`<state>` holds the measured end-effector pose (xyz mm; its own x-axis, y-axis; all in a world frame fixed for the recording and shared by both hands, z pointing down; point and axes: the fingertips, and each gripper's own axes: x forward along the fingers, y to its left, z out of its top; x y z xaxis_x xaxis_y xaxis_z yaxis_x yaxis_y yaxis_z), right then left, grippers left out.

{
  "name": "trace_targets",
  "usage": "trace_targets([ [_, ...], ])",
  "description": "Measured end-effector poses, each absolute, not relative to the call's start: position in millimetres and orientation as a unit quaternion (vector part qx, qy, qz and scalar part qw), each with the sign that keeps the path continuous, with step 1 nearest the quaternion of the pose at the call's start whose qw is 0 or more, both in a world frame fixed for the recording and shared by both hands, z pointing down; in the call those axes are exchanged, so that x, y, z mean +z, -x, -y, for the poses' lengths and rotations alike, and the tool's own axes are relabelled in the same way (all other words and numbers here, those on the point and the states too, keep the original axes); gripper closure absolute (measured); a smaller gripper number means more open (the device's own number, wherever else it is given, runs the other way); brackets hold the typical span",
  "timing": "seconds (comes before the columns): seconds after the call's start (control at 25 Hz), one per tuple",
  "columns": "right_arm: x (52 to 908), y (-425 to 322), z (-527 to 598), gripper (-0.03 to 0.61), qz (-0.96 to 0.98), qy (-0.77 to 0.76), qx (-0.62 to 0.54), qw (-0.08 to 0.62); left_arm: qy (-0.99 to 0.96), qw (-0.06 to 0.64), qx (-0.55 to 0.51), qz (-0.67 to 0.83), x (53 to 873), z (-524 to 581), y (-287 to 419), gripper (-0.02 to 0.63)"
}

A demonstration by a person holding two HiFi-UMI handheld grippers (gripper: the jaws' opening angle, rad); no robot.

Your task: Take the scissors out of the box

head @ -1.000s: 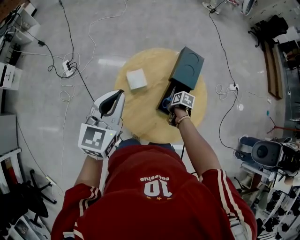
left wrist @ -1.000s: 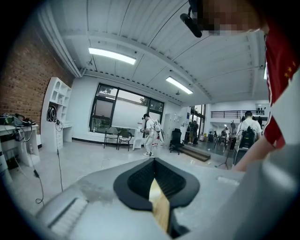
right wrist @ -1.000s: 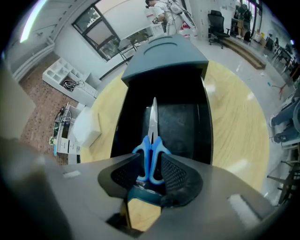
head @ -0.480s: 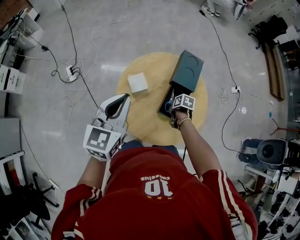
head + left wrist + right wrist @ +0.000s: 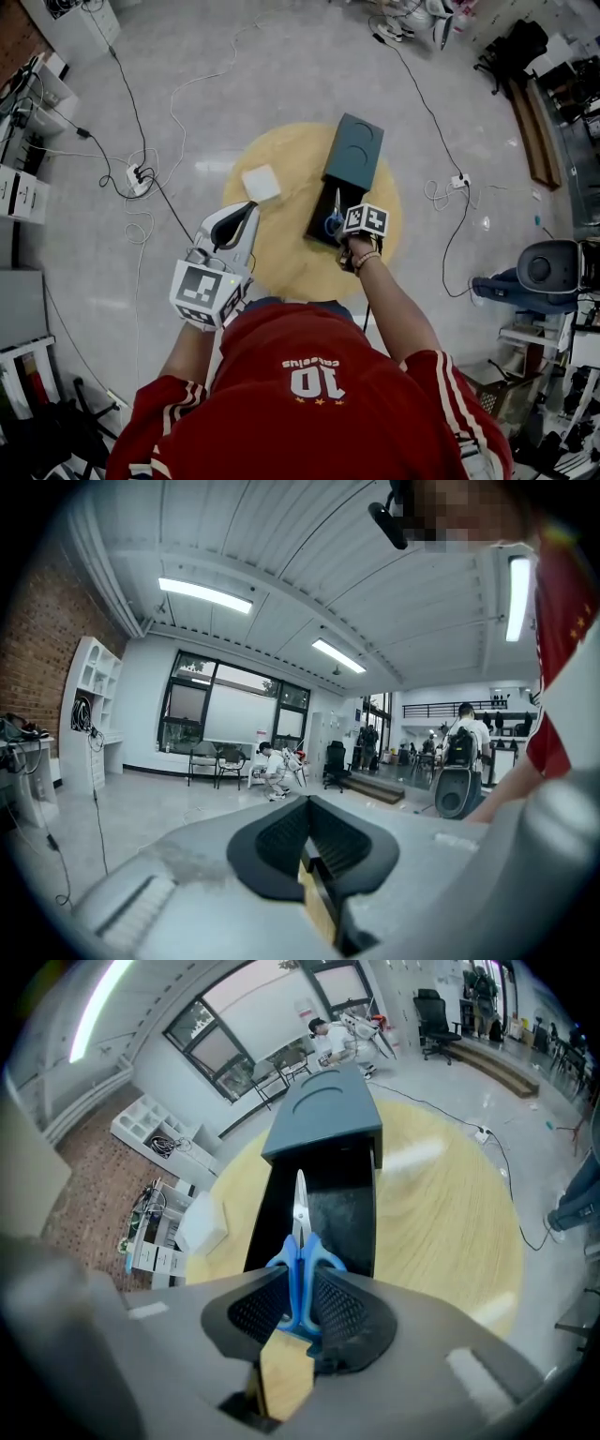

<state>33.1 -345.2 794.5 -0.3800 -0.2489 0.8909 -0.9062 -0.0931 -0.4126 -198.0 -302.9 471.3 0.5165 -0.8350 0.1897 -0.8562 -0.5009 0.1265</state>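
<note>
Right gripper view: the right gripper (image 5: 302,1288) pinches the blue handles of the one pair of scissors (image 5: 300,1227). Their blades point toward twelve o'clock over the open tray of the single dark box (image 5: 323,1115). One white block (image 5: 202,1222) lies at ten o'clock on the round table (image 5: 441,1213). The left gripper (image 5: 309,822) — pads pressed together, empty — hovers by the table's eight o'clock edge in the head view, with cables (image 5: 141,112) trailing beyond.
</note>
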Motion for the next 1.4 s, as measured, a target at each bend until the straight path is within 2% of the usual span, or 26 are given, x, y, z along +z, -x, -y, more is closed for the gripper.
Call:
trace_targets([
  [0.32, 757.2, -52.3, 331.3, 0.492, 0.644, -0.476, 0.545, 0.248, -0.877, 0.086, 0.05, 0.471, 459.0, 295.6, 168.5, 0.611],
  [0.6, 697.3, -64.2, 323.7, 0.492, 0.704, -0.476, 0.482, 0.215, -0.889, 0.065, 0.047, 0.451, 432.8, 289.5, 133.1, 0.611],
  [0.88, 632.6, -67.5, 315.5, 0.492, 0.758, -0.479, 0.397, 0.197, -0.896, 0.048, 0.044, 0.439, 414.7, 283.9, 109.8, 0.611],
  [1.4, 482.7, -77.8, 275.2, 0.492, 0.835, -0.498, 0.214, 0.096, -0.904, 0.024, 0.028, 0.426, 382.2, 266.3, 76.5, 0.611],
])
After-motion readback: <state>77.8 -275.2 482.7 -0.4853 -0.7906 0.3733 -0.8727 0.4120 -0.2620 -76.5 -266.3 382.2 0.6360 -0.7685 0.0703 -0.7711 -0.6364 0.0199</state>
